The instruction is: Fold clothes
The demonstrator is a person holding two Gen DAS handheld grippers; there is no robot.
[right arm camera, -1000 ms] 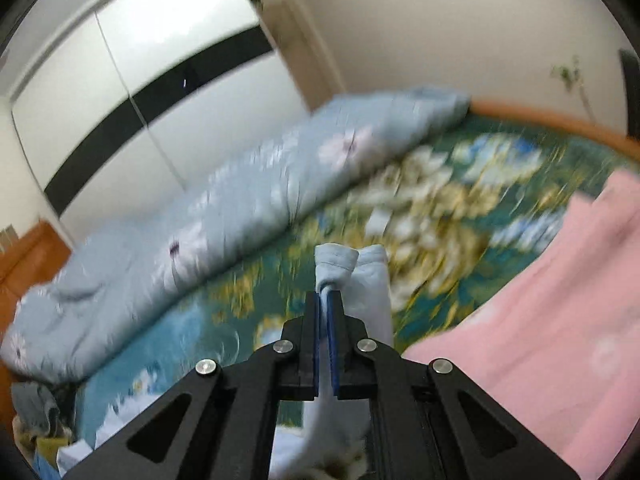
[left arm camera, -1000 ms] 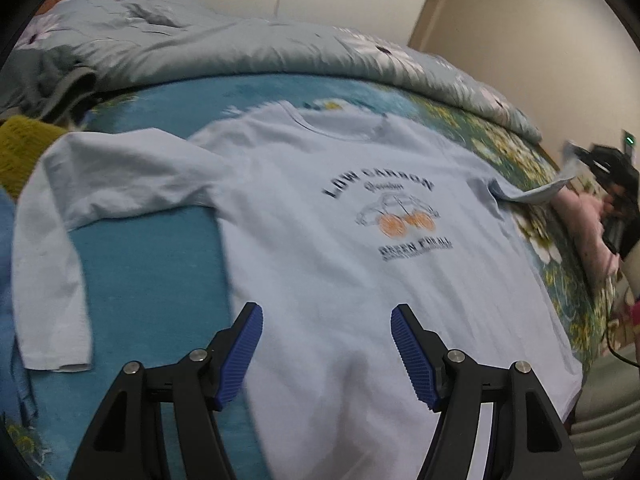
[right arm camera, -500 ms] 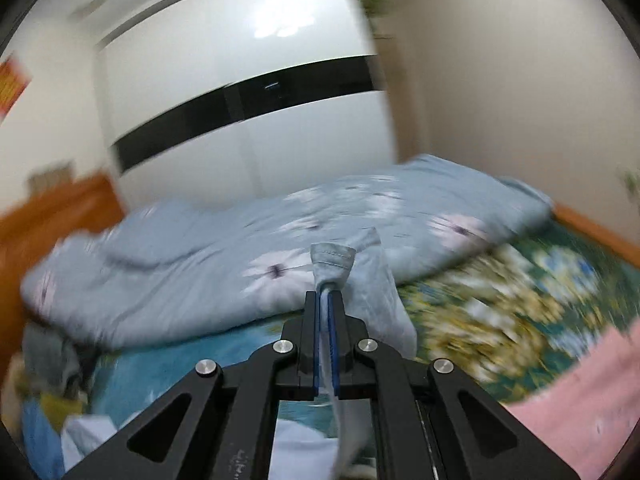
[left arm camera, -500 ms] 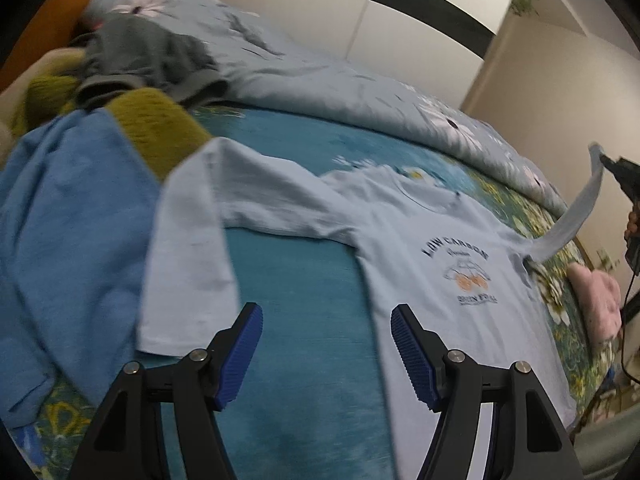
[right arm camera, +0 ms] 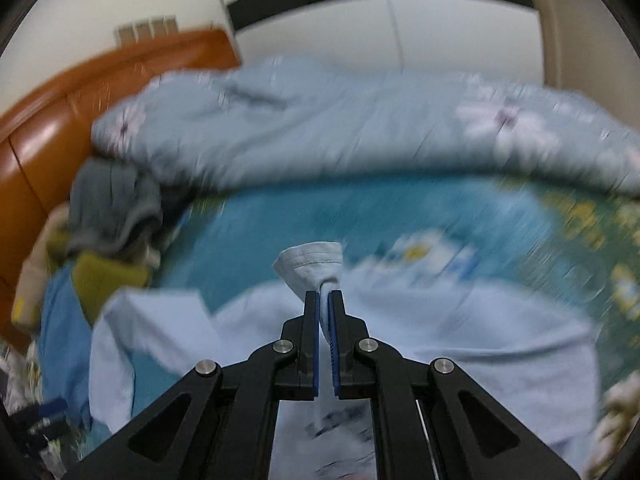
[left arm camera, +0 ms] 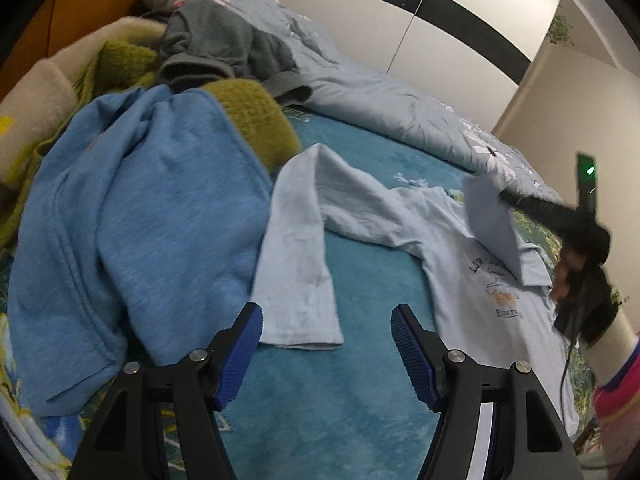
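A pale blue long-sleeved shirt (left arm camera: 460,248) with a printed chest logo lies face up on the teal bedspread (left arm camera: 360,400). Its left sleeve (left arm camera: 296,264) bends down toward my left gripper (left arm camera: 326,354), which is open and empty just above the sleeve cuff. My right gripper (right arm camera: 324,312) is shut on the cuff of the right sleeve (right arm camera: 316,264) and holds it over the shirt body (right arm camera: 460,344). In the left wrist view the right gripper (left arm camera: 560,216) holds that sleeve (left arm camera: 492,224) folded across the chest.
A heap of clothes lies at the left: a blue sweatshirt (left arm camera: 132,232), an olive knit (left arm camera: 256,120) and a grey garment (left arm camera: 224,48). A pale floral duvet (left arm camera: 400,104) runs along the far side. An orange wooden headboard (right arm camera: 52,136) stands behind the heap.
My right gripper has swung the held sleeve leftward across the shirt's chest. My left gripper has moved left, from over the shirt body to the left sleeve cuff beside the clothes heap.
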